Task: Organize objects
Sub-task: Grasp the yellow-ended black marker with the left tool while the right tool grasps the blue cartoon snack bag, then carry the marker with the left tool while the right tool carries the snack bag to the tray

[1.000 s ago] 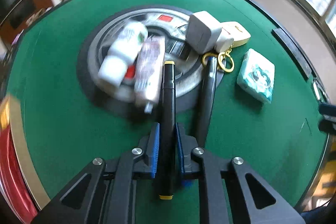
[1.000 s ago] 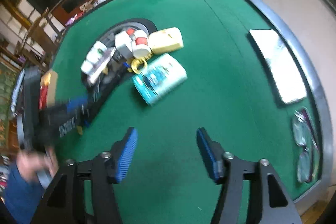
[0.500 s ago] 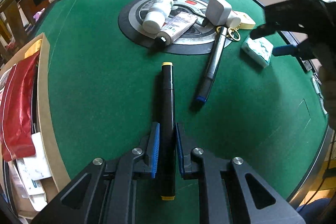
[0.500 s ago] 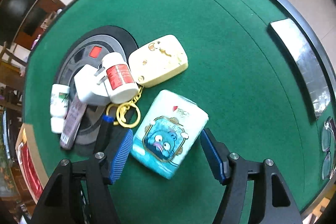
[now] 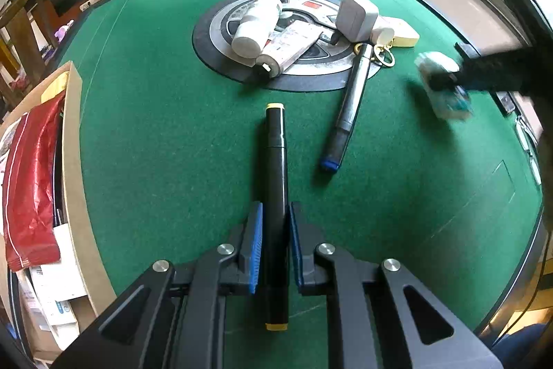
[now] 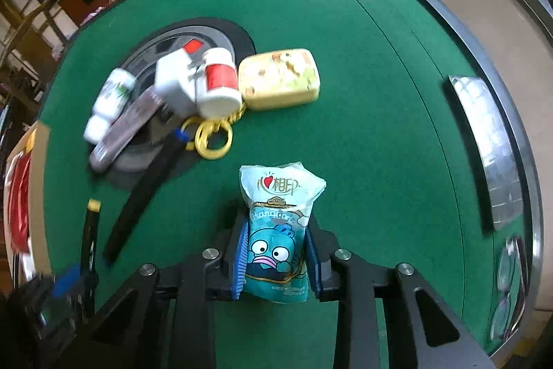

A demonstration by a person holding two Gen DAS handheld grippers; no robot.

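Tissue pack (image 6: 276, 230), lower centre of the right view, now sits between the closing jaws of the right gripper (image 6: 276, 260), which stood spread over bare felt a second ago, while the left gripper (image 5: 274, 244) pinches a marker (image 5: 275, 182), so both await placing.

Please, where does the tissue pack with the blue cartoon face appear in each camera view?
Left wrist view: tissue pack at the far right, blurred, in the right hand-held gripper.
Right wrist view: tissue pack at bottom centre, between the closing pads.
Shared landmark: the yellow keyring beside the round grey plate.
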